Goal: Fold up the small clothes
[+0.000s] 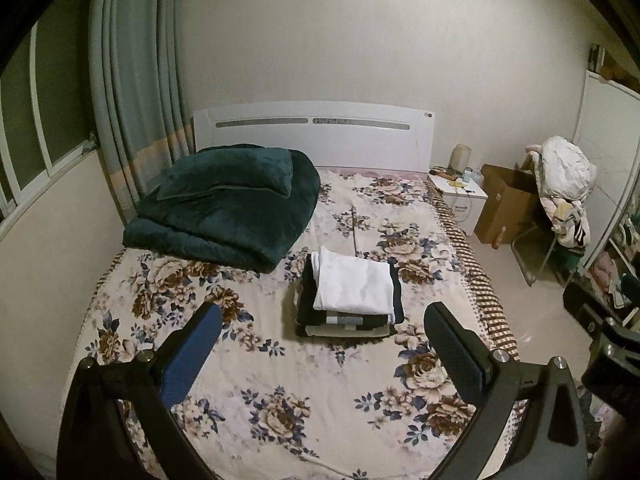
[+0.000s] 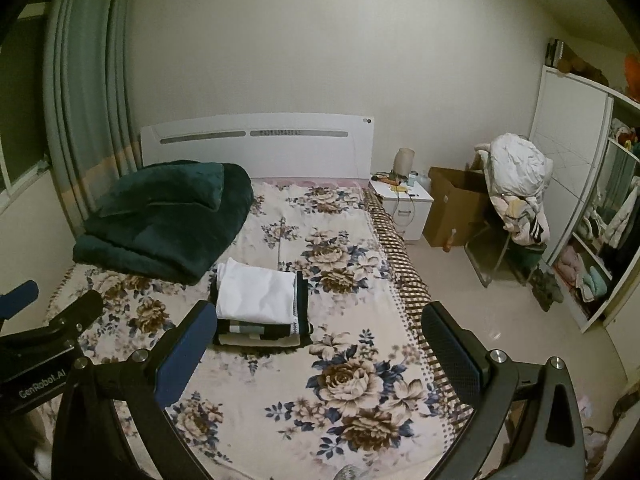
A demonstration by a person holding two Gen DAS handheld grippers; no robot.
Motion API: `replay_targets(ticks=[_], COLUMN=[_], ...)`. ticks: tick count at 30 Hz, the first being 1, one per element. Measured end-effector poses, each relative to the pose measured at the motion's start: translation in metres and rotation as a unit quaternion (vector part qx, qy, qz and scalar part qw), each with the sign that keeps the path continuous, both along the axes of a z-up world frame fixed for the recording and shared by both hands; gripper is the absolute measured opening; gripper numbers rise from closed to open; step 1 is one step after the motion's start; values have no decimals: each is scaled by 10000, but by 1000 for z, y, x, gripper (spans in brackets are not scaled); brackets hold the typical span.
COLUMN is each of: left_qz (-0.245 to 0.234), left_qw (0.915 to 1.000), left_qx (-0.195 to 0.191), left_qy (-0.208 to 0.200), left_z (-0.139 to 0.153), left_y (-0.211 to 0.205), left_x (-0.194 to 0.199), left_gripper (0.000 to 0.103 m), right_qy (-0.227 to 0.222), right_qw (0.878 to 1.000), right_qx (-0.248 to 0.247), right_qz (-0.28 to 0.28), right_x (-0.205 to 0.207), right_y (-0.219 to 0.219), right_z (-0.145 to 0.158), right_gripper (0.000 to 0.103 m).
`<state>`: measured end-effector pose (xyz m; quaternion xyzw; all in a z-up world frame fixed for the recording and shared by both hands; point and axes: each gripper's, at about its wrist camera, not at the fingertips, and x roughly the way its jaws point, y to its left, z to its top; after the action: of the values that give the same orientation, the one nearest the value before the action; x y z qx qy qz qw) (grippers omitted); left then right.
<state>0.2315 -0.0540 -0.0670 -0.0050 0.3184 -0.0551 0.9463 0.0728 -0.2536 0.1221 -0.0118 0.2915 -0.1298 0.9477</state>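
Now stack (image 1: 348,296) ahead btwn left tool (image 1: 324,328).

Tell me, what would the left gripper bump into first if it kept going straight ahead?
Probably the stack of folded clothes on the bed. The open left gripper points at it, though depth is hard to judge.

- Stack of folded clothes (image 1: 347,304) lies flat on the floral bed, ahead of both sets of jaws, touching neither
- White folded garment (image 1: 354,282) on top, neatly squared
- Dark and striped folded pieces (image 2: 260,330) beneath it, edges roughly aligned
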Motion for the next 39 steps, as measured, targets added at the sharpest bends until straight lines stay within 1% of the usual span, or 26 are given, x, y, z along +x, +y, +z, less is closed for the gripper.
replay_targets(ticks=[6,8,15,19,39], left_qz=[29,43,64,135,182], left_qw=[10000,10000,9999,9999,9997], left_qx=[-4,-2,21,50,43], left_qy=[-60,-78,-92,-76,-148], left_z=[7,9,12,16,26], left_y=[3,3,2,5,7], left_x=[-15,-18,-25,-29,-33], left_gripper=[103,103,103,103,103], right_qy=[-92,-84,-67,-47,-40], right_qw=[9999,10000,9999,9999,9998], right_qx=[-36,-19,74,96,142], right_qz=[-18,0,65,130,118], right_x=[-18,-14,-22,-16,-22], right_y=[-3,-4,-2,-5,-8], right_z=[15,13,18,19,18], right_gripper=[103,103,103,103,103])
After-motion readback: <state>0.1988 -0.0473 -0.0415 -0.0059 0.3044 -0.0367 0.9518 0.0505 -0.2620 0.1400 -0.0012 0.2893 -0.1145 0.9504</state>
